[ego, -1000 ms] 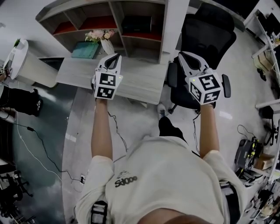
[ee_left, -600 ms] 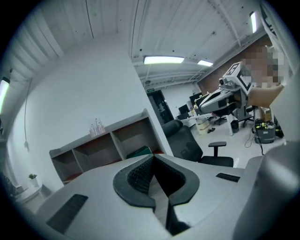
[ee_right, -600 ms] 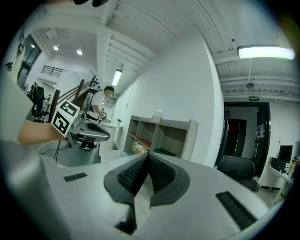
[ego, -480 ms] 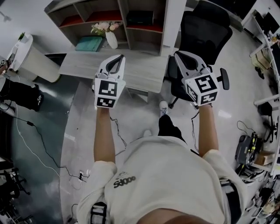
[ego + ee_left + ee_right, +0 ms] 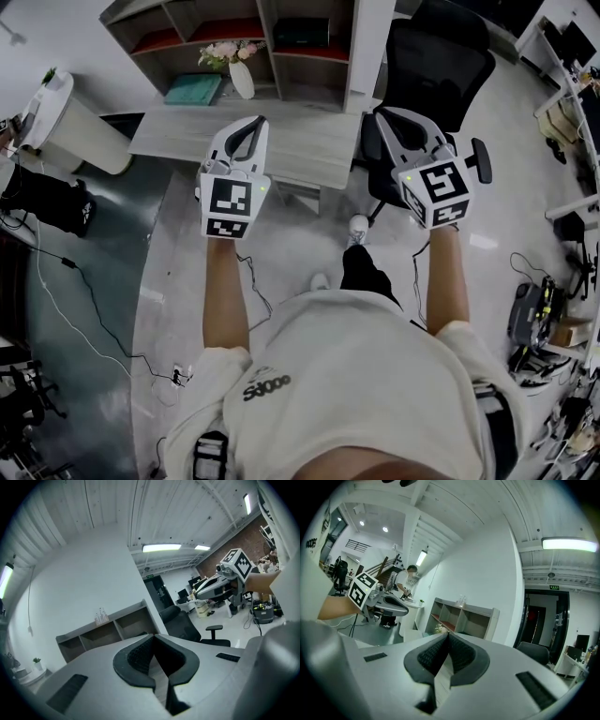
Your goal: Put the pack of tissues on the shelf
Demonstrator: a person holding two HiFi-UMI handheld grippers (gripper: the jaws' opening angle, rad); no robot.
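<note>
Two grippers (image 5: 251,124) (image 5: 388,118), one shelf (image 5: 367,47), one chair (image 5: 441,58)

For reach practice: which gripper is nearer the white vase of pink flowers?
Left. The left gripper hangs just short of the white vase; the right gripper is farther to its right.

An open-plan office: a black swivel chair (image 5: 441,66) at 1 o'clock, a grey tabletop (image 5: 300,141) before an open shelf unit (image 5: 272,37) at 12, cluttered desks (image 5: 572,56) at 3, floor cables (image 5: 66,309), ceiling strip lights (image 5: 161,548).
</note>
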